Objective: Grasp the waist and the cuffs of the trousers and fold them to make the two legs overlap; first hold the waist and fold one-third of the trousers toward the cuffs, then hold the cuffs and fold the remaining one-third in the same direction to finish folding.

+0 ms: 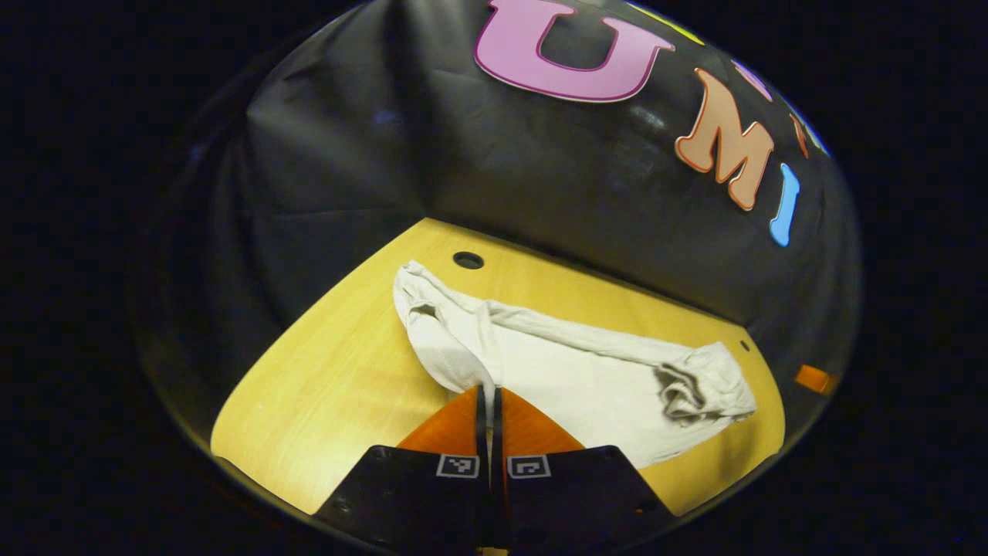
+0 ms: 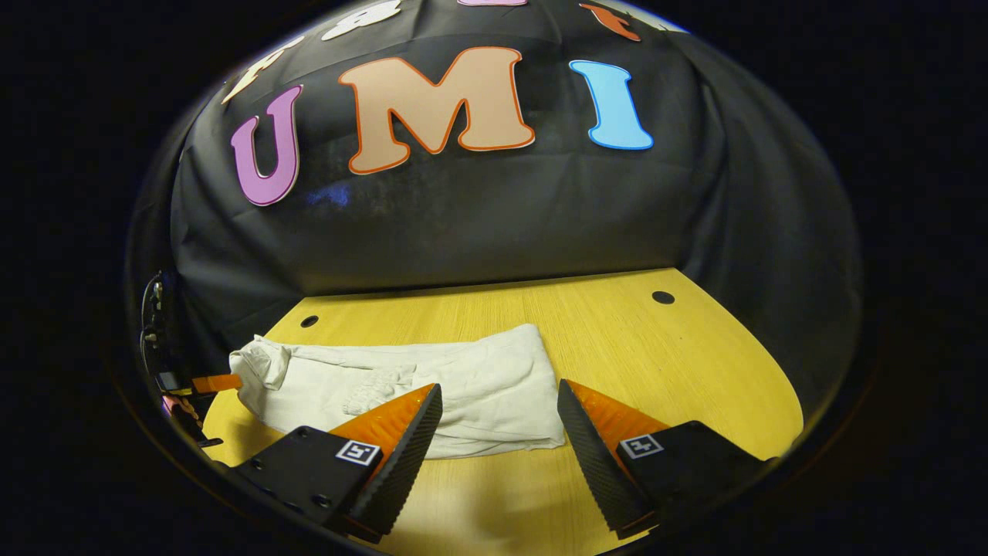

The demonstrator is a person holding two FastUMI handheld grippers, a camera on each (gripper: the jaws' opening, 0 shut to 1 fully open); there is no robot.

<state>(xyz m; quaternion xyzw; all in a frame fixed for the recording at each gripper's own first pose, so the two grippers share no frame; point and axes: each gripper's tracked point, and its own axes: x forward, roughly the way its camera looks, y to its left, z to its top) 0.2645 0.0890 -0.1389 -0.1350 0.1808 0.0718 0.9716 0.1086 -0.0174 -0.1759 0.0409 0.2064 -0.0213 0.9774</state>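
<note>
A: White trousers (image 1: 587,378) lie bunched on the wooden table (image 1: 340,386). Left gripper (image 1: 488,401) pinched closed at the cloth edge; grip unconfirmed.

B: Right gripper (image 2: 494,409) wide apart, empty, above the near end. Seat both fingers before lifting.

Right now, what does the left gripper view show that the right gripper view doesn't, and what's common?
Left gripper view: its own left gripper with fingers together at the near edge of the trousers, and a bunched, rumpled end at far right.

Right gripper view: its own right gripper with fingers spread wide above the trousers' flat end, plus the other gripper at far left beside the knotted end.

Both: pale trousers lying folded lengthwise on the yellow wooden table with round holes, and black cloth behind.
</note>
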